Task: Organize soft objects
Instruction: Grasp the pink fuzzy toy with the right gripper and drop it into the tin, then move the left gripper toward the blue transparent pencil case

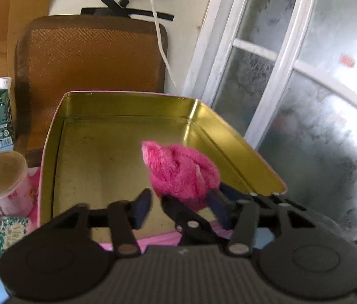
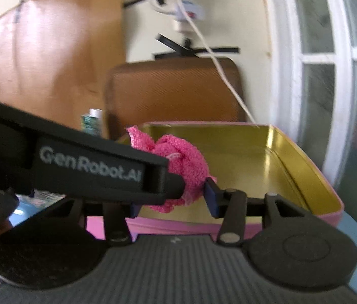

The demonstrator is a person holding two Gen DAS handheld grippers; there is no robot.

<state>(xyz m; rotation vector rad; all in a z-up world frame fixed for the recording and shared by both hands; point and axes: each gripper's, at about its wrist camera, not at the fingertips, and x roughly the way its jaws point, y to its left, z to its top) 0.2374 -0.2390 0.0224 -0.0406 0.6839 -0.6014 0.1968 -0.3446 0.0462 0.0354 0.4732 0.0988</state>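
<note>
hovering over the open gold-lined tin [image 1: 127, 106], the left gripper [image 1: 181, 202] shows in its own view with fingers spread, a bunched pink fuzzy cloth [image 1: 182, 172] between them, seemingly pinched at its lower end by a second black claw. a pink cup [image 1: 3, 182] and green carton [image 1: 1, 114] stand beyond the tin's left wall. in the right wrist view, the right gripper [image 2: 172, 198] stands open around the cloth [image 2: 181, 169] above the tin's [image 2: 305, 167] near edge. light, limp fabric; best gripped at the bunched middle.
</note>
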